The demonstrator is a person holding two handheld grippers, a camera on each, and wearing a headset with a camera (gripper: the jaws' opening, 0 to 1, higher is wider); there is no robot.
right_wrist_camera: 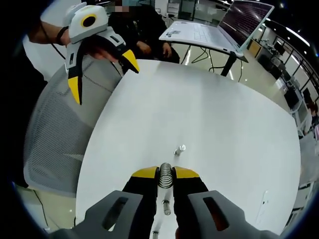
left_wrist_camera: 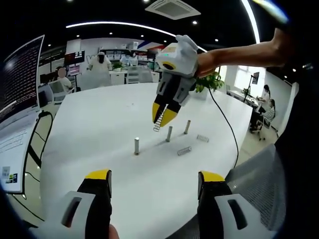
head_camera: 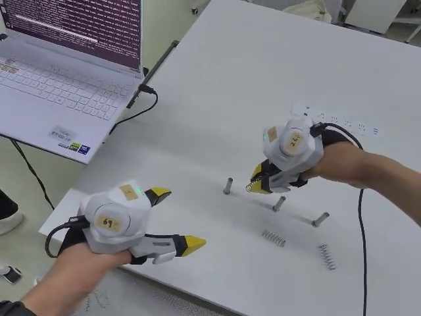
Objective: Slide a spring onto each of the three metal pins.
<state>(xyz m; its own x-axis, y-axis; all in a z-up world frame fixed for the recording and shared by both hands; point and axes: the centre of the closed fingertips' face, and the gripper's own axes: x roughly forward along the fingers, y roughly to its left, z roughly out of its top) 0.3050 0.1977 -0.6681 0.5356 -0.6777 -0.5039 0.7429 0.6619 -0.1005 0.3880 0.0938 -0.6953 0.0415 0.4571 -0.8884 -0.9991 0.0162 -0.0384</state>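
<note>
An open laptop (head_camera: 66, 72) is seen beside the white worktop (head_camera: 263, 66), with a black cable (head_camera: 135, 115) plugged in; a white power strip (head_camera: 339, 120) is laid farther back.

The laptop (head_camera: 66, 85) at the far left is cut off at the edge, its screen text too small to read, and the jaws of the right gripper (head_camera: 258, 182) hide most of the spring (head_camera: 250, 187).

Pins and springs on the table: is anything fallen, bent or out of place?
Nothing stands out. The three pins stand upright, two springs lie beside them, and the right gripper holds the third spring.
</note>
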